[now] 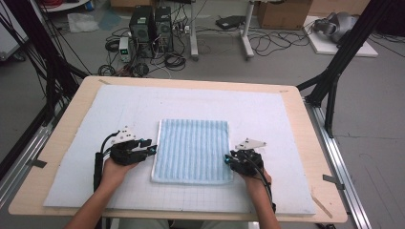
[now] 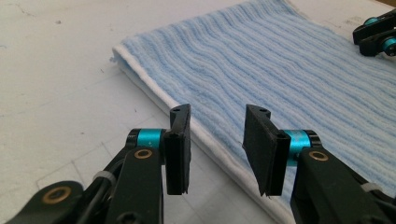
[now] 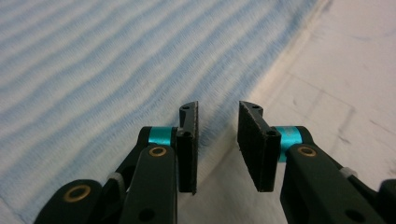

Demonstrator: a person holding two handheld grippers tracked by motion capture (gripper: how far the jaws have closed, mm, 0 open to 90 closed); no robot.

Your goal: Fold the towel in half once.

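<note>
A blue striped towel (image 1: 193, 150) is laid flat, folded, near the front middle of a pale mat (image 1: 267, 109) that covers most of a wooden table (image 1: 305, 138). Its white-edged left side (image 2: 154, 95) is seen in the left gripper view, where the far end is cut off by the frame. In the right gripper view the weave is blurred, and the towel's far corners are cut off at the frame.

The left gripper (image 1: 149, 148) is held just beside the towel's left edge, the right gripper (image 1: 228, 160) at its right edge near the front corner. From above, the fingertips are too small for contact to be judged. In the left gripper view the jaws of the left gripper (image 2: 217, 144) are seen parted, with the towel's edge behind the gap and nothing pinched. In the right gripper view the jaws of the right gripper (image 3: 218, 142) are likewise parted over the towel's border, nothing being pressed between the pads. The right gripper (image 2: 373, 35) is partly cut off at the top corner of the left gripper view.

Beyond the table, computer towers (image 1: 152, 26), tangled cables (image 1: 267, 43) and a cardboard box (image 1: 282, 13) are seen on the floor, well apart from the work.
</note>
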